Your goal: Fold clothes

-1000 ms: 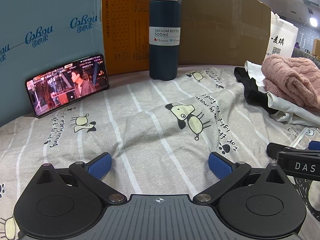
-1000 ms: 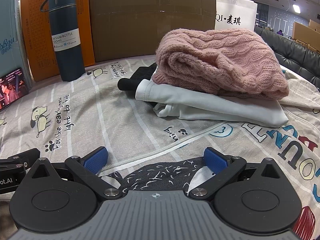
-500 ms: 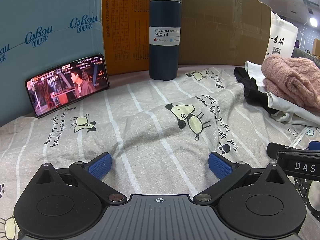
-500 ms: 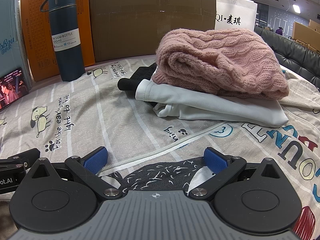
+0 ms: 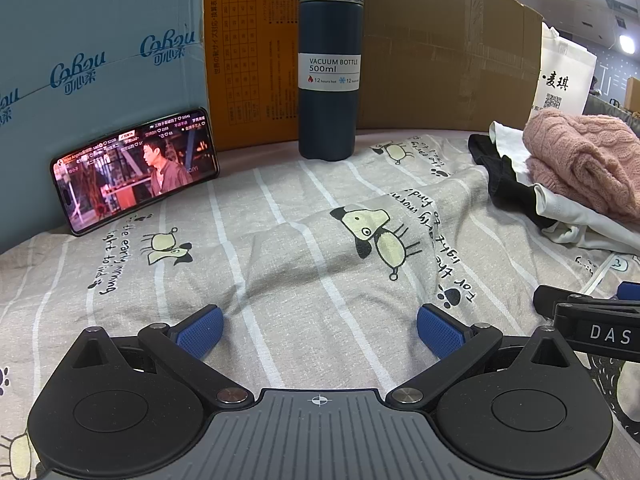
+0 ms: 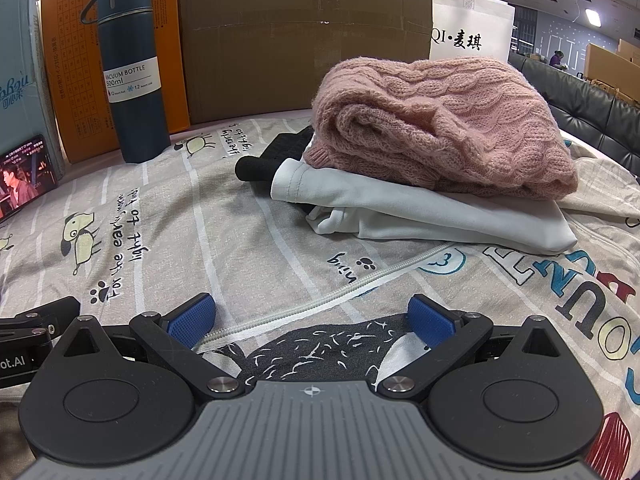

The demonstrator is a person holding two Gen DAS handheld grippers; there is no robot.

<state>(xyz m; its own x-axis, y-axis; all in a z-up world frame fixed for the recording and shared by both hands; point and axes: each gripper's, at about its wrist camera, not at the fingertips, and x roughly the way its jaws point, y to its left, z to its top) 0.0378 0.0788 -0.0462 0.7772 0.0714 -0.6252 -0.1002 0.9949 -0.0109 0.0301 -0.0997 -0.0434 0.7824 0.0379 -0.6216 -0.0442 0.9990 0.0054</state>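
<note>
Right gripper (image 6: 310, 320) spread over zippered garment (image 6: 500, 280), zipper running left-right.

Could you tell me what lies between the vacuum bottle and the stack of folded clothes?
Only the dog-print sheet: in the right wrist view, nothing stands on the stretch from the vacuum bottle to the black garment at the stack's near edge.
</note>
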